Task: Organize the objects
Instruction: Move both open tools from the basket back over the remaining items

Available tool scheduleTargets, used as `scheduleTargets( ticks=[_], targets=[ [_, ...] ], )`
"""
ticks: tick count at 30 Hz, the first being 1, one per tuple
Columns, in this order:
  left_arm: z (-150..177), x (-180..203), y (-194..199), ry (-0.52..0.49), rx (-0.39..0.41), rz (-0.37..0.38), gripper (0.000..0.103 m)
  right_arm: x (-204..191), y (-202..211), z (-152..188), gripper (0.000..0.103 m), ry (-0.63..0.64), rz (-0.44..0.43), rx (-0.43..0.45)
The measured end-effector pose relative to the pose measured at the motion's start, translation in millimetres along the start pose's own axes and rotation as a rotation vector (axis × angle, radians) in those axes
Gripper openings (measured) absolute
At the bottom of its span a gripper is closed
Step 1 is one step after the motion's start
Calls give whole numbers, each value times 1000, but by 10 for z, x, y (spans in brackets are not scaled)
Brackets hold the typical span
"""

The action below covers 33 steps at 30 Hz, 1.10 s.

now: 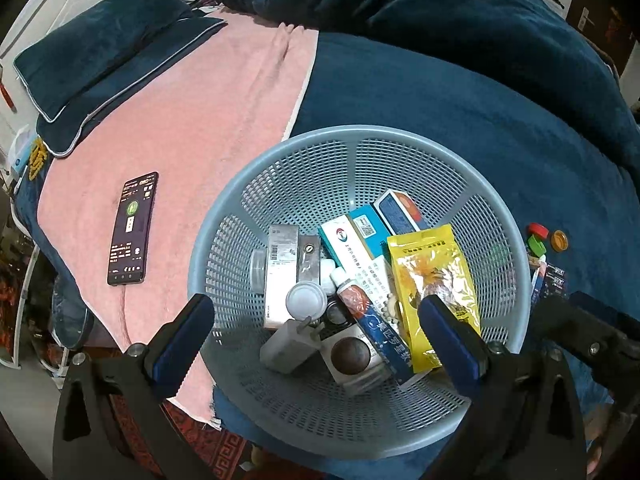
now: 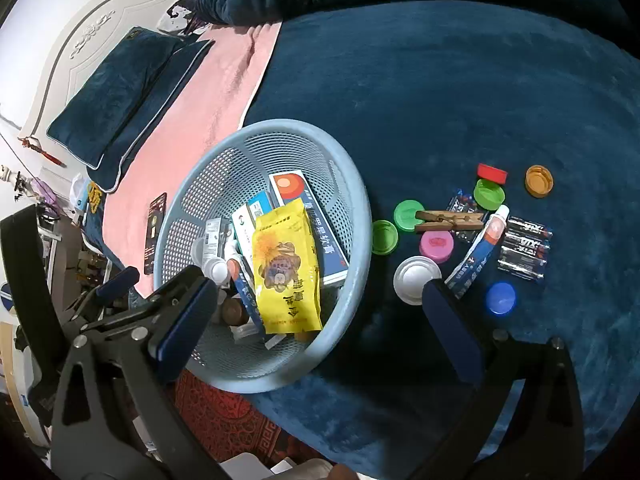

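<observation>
The right gripper [image 2: 320, 312] is spread wide, holding nothing; so is the left gripper [image 1: 316, 336] over the basket [image 1: 496, 184]. The white cap [image 2: 416, 280] on the blanket [image 2: 440, 100] looks light and hard; pinch its rim.

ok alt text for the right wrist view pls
A pale blue mesh basket holding a yellow packet and medicine boxes sits on a dark blue blanket. Bottle caps, a wooden clothespin, a tube and batteries lie scattered right of it. The open right gripper hovers in the foreground.
</observation>
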<state>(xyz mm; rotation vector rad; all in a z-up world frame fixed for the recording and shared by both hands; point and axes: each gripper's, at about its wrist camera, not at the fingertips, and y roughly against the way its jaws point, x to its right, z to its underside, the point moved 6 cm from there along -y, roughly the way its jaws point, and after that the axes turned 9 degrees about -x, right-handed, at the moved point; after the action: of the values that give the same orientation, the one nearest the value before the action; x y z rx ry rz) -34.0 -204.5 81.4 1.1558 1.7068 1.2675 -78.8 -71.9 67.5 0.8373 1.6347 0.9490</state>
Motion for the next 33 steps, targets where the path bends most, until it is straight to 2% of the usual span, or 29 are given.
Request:
scheduleTargets(
  ticks=[10, 33],
  targets=[
    [12, 54, 24, -10, -1, 3, 102, 26, 24, 6, 103, 5, 4, -1],
    [29, 414, 77, -77, -5, 15, 102, 372, 235, 20, 103, -2, 21, 11]
  ],
)
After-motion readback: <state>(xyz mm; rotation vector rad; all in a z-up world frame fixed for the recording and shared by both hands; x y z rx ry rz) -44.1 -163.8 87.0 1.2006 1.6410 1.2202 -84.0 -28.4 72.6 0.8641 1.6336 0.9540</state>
